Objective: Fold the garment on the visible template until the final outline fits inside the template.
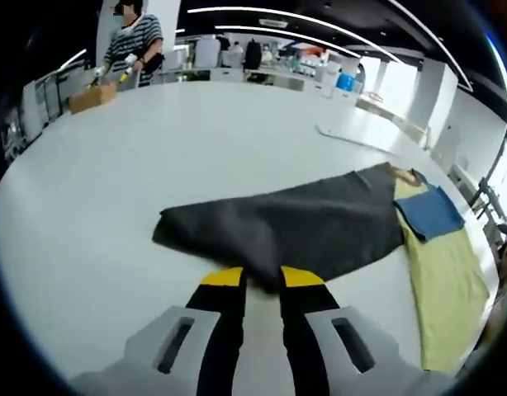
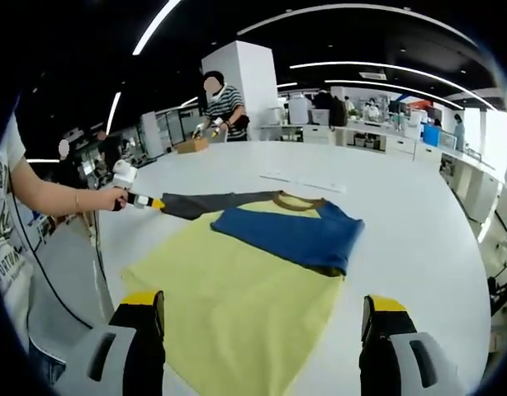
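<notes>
A yellow shirt (image 2: 237, 289) lies flat on the white table (image 2: 402, 223), with a brown collar (image 2: 291, 200) at its far end. Its blue sleeve (image 2: 295, 231) is folded across the chest. Its dark grey sleeve (image 2: 204, 202) stretches out to the side. In the left gripper view, this grey sleeve (image 1: 303, 223) spreads ahead, with the yellow body (image 1: 447, 280) and blue sleeve (image 1: 429, 213) to the right. My left gripper (image 1: 262, 276) is shut on the grey sleeve's end, and it appears in the right gripper view (image 2: 146, 200) in a person's hand. My right gripper (image 2: 264, 307) stands wide open over the yellow hem.
A thin white strip (image 2: 303, 181) lies on the table beyond the collar. A person in a striped shirt (image 2: 220, 103) works at the far edge beside a cardboard box (image 1: 92, 97). The table (image 1: 196, 140) stretches wide and bare behind the sleeve. Shelves and desks fill the background.
</notes>
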`<state>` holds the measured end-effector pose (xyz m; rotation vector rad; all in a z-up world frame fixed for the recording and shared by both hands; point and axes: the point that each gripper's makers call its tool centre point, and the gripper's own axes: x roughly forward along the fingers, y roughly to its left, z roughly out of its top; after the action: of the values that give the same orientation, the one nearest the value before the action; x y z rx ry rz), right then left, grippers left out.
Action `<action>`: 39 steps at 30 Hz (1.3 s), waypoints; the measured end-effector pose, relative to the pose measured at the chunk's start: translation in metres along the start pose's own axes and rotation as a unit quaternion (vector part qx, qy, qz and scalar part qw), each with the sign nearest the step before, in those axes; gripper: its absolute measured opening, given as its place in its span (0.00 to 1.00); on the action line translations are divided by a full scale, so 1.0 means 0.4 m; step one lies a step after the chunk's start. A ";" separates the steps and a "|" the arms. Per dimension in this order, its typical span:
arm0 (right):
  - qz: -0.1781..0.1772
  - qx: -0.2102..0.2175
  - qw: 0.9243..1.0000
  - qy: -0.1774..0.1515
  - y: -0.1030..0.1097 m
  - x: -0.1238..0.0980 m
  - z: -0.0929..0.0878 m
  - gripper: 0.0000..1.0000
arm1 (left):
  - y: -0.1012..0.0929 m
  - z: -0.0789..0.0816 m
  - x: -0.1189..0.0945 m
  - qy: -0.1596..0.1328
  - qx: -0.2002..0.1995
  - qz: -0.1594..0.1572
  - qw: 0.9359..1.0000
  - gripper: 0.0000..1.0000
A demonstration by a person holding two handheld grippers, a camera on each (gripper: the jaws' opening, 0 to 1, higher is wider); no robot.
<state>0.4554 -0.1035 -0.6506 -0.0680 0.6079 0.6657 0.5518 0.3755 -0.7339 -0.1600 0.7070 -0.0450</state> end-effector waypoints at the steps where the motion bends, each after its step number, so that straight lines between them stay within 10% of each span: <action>1: 0.000 0.001 1.000 0.000 0.000 0.000 0.000 0.99 | 0.005 0.004 0.002 -0.002 -0.009 0.004 1.000 0.16; 11: -0.004 0.001 1.000 0.001 -0.005 -0.003 -0.005 0.99 | 0.025 0.004 0.020 0.005 -0.043 0.030 0.999 0.01; 39: -0.007 -0.001 1.000 -0.004 -0.012 -0.015 -0.005 0.99 | -0.041 0.112 -0.051 -0.050 -0.010 0.021 0.998 0.00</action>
<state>0.4535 -0.1113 -0.6496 -0.0707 0.5993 0.6530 0.5657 0.3673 -0.6845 -0.1659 0.6100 0.0104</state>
